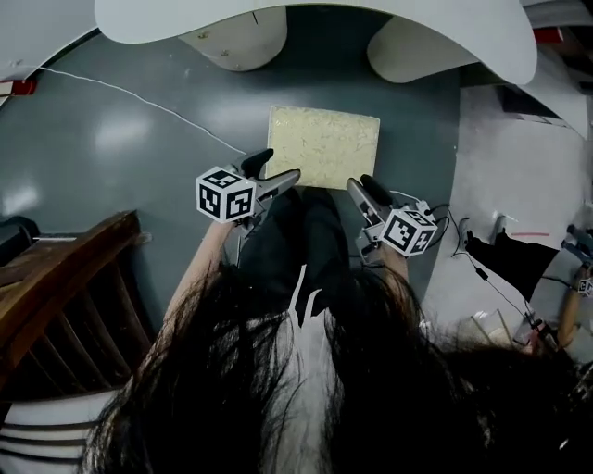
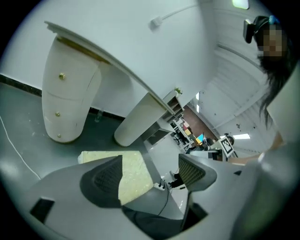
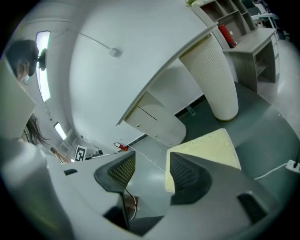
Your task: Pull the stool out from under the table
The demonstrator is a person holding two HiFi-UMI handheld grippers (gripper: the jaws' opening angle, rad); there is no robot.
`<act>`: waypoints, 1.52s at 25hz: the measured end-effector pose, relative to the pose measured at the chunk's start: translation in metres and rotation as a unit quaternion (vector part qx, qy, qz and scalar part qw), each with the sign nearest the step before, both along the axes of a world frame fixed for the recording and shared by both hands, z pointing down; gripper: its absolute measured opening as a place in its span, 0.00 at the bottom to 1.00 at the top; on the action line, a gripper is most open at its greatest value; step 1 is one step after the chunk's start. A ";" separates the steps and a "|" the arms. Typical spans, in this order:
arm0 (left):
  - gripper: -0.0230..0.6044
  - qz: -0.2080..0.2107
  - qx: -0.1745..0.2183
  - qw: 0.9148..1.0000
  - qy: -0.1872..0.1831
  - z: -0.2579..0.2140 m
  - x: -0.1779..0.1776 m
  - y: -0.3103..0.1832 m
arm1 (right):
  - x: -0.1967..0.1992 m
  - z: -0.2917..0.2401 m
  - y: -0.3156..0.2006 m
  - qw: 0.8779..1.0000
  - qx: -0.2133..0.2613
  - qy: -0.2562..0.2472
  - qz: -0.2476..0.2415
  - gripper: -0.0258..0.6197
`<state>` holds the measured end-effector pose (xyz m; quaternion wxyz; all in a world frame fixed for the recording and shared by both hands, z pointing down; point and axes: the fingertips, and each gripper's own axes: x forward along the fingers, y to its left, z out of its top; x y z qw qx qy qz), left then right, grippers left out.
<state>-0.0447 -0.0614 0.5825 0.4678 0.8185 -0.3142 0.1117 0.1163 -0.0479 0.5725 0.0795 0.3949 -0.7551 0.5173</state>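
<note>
Hair [image 1: 232,370] overhangs left hand-held gripper [image 1: 278,168], right hand-held gripper [image 1: 359,182], both agape near stool [image 1: 324,143].

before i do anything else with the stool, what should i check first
1. Stool out from under the table: ok. In the head view it sits on open floor, past the table's edge.
2. Left gripper free: ok. Jaws apart, nothing between them.
3. Right gripper free: ok. Jaws apart, nothing between them.
4. White cable away from the stool: cannot tell. It runs across the floor toward the stool's left side, and its end is hidden.
5. Wooden chair apart from the stool: ok. It stands off to the left with bare floor between.
</note>
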 end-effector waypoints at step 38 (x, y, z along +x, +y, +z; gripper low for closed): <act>0.65 -0.058 0.150 0.981 0.104 -0.219 0.078 0.140 | 0.062 -0.186 0.184 0.989 0.138 0.028 -0.036 0.31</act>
